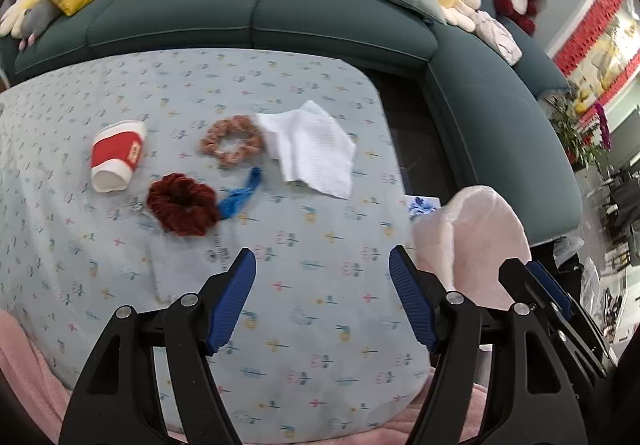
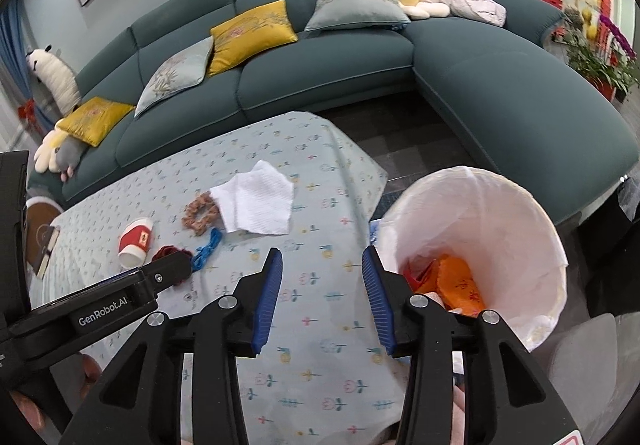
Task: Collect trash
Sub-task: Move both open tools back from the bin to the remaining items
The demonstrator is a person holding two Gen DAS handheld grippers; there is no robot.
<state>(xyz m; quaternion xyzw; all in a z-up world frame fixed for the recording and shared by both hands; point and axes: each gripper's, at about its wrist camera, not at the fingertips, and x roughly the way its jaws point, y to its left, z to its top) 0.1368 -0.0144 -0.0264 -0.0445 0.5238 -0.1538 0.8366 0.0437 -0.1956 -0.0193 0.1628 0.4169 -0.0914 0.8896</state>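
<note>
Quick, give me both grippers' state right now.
Left gripper: open, nothing between the pads, over the tablecloth.
Right gripper: open, empty, beside the lined trash bin.

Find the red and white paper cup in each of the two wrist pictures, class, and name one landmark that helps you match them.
Left wrist view: the paper cup lies on its side at the left of the tablecloth, left of the dark red scrunchie.
Right wrist view: the cup lies lower left, beside the left tool's black arm.
Shared landmark: the white napkin, touching the orange scrunchie.
</note>
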